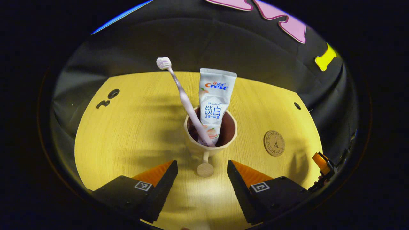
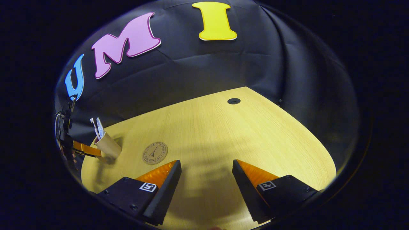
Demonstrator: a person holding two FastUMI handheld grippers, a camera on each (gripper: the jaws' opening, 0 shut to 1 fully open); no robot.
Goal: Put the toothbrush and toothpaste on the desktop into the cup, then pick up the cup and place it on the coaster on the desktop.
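A beige cup [image 1: 195, 145] with a dark inside stands on the yellow wooden desktop [image 1: 134, 127]. A pale toothbrush [image 1: 183, 95] and a white toothpaste tube [image 1: 213, 102] lean upright in it. The cup's handle knob [image 1: 205, 169] points toward my left gripper [image 1: 203, 171], which is open with a finger on each side of the handle, not touching. A round brown coaster [image 1: 274, 143] lies to the right of the cup. In the right gripper view, the cup [image 2: 108, 145] sits at far left, the coaster [image 2: 155, 153] beside it, and my right gripper [image 2: 207, 174] stands open over bare desktop.
Cable holes pierce the desktop [image 2: 223, 134] at its far corners: one hole [image 1: 113, 93] at far left, another hole [image 2: 234, 101] near the back edge. Black cloth walls close in the desk behind and at the sides. The other gripper [image 2: 81, 148] shows beside the cup.
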